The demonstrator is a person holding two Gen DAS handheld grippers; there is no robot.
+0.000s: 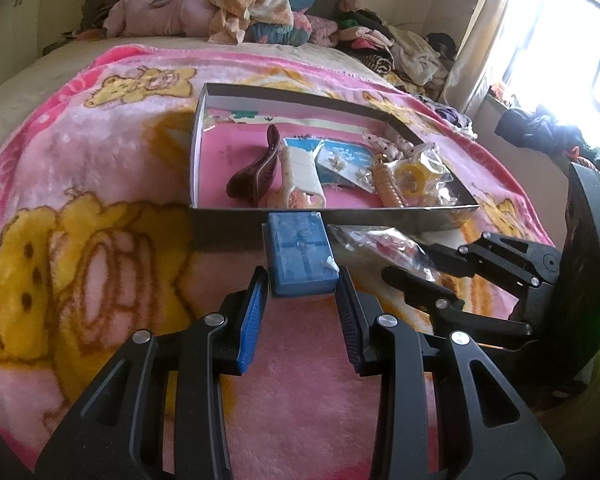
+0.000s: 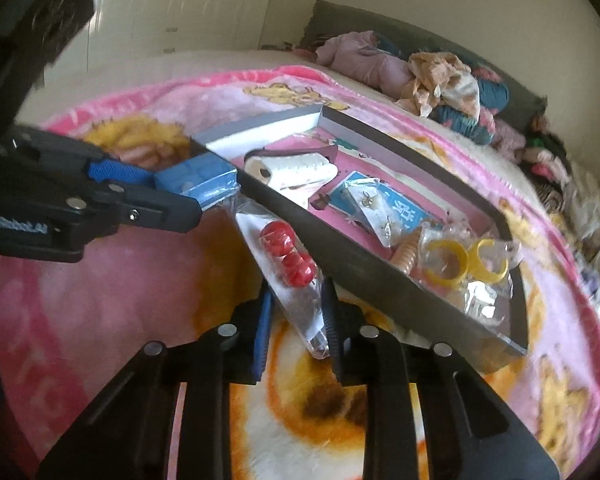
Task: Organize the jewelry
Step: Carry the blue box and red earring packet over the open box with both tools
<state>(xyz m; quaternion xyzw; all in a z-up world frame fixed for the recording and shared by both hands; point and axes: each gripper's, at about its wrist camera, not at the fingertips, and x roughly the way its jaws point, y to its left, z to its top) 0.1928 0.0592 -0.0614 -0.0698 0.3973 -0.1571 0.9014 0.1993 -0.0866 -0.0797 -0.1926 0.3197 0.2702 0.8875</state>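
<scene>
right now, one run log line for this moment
left hand-held gripper: shut on blue box | right hand-held gripper: shut on clear packet of red beads | both outside tray

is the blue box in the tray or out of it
Out: the blue box sits on the blanket against the tray outer wall, between the left gripper fingers.

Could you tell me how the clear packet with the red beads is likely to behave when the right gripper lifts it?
The clear packet looks like thin film, so it will probably sag and crinkle. The red beads sit at its far end, likely making that end droop. The glossy film may slip between the right gripper's pads.
</scene>
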